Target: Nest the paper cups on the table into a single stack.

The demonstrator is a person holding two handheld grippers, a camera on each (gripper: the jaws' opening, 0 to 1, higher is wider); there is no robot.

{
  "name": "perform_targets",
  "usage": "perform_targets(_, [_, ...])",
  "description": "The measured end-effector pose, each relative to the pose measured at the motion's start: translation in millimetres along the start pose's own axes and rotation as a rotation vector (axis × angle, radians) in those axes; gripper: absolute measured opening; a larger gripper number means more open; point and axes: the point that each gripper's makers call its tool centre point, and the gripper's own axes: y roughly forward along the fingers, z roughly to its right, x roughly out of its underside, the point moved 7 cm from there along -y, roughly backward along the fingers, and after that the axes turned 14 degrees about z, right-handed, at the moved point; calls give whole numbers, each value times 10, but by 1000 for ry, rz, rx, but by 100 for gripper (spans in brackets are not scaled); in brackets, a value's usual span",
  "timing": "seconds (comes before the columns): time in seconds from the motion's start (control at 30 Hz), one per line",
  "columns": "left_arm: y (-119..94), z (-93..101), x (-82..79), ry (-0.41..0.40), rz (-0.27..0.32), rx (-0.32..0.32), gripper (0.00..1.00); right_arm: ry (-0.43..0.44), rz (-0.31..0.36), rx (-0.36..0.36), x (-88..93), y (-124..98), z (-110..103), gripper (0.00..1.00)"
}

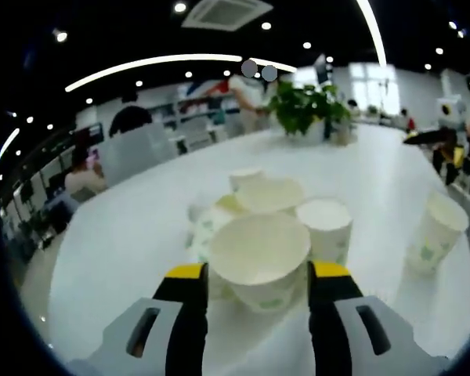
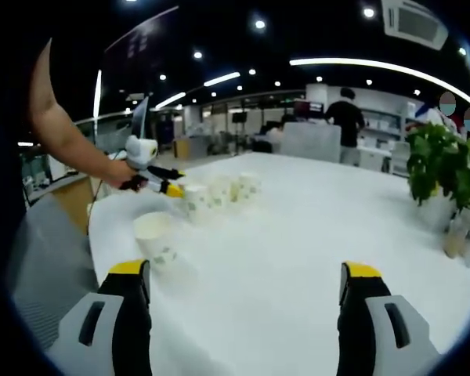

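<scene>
The left gripper (image 1: pixel 257 276) grips a cup (image 1: pixel 260 254) at its walls. The right gripper (image 2: pixel 245 274) is wide open, empty. Paper is light and crushes easily; squeeze gently below the rim.

Your left gripper (image 1: pixel 258 276) has two black jaws capped with yellow tips, each rising from a pale grey housing cut by a dark oblong slot. Your right gripper (image 2: pixel 247 274) repeats the pattern: black jaws, yellow caps, grey housings with one slot apiece. From the right gripper view, the left gripper (image 2: pixel 175 189) appears as a slim black body with a yellow tip, and your arm (image 2: pixel 66 137) behind it is bare, without a sleeve.
</scene>
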Motion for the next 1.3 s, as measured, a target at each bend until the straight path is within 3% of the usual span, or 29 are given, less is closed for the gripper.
perform_targets(0.27, [-17, 8, 14, -3, -5, 9, 40, -3, -5, -6, -5, 4, -7, 99])
perform_targets(0.53, [6, -1, 19, -19, -4, 6, 45, -6, -4, -13, -35, 28, -16, 99])
perform_targets(0.77, [56, -9, 0, -16, 6, 9, 40, -8, -9, -12, -30, 15, -13, 99])
perform_targets(1.3, [-41, -35, -73, -76, 37, -10, 39, -3, -8, -24, -6, 55, -63, 98])
